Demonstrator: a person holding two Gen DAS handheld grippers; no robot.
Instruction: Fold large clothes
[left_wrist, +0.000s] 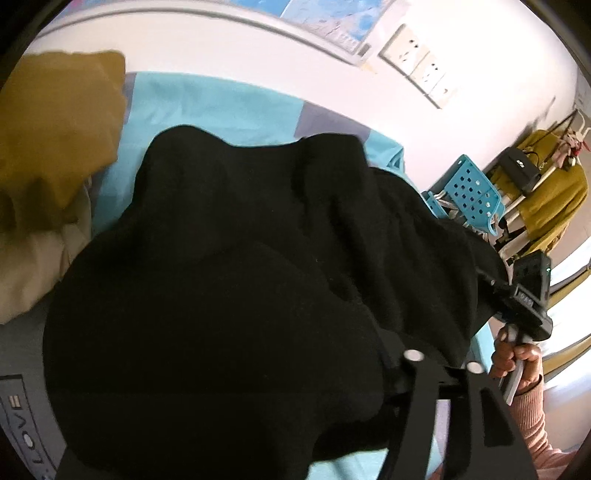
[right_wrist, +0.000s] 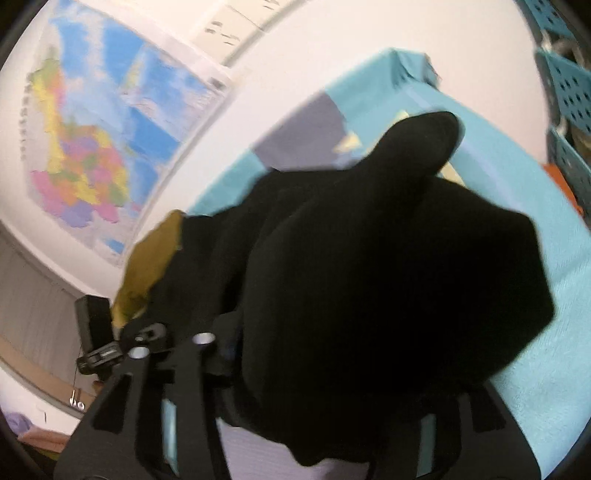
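Note:
A large black garment (left_wrist: 240, 277) lies bunched on the teal bed sheet (left_wrist: 221, 107) and fills both views. It drapes over my left gripper (left_wrist: 295, 354); only the right finger (left_wrist: 461, 406) shows, set far out to the side, so the jaws stand wide. In the right wrist view the same garment (right_wrist: 388, 277) is heaped between and over the fingers of my right gripper (right_wrist: 332, 354), whose left finger (right_wrist: 166, 387) and right finger (right_wrist: 480, 424) stand far apart. The cloth hides the pads of both. A hand (left_wrist: 517, 354) in a pink sleeve holds the right gripper's body (left_wrist: 524, 299) at the garment's right edge.
A mustard garment (left_wrist: 55, 140) and a beige cloth (left_wrist: 33, 266) lie at the bed's left. Teal perforated baskets (left_wrist: 472, 192) and a rack with another mustard garment (left_wrist: 550, 192) stand off the bed's right end. The wall behind carries sockets (left_wrist: 417, 62) and a map (right_wrist: 103, 129).

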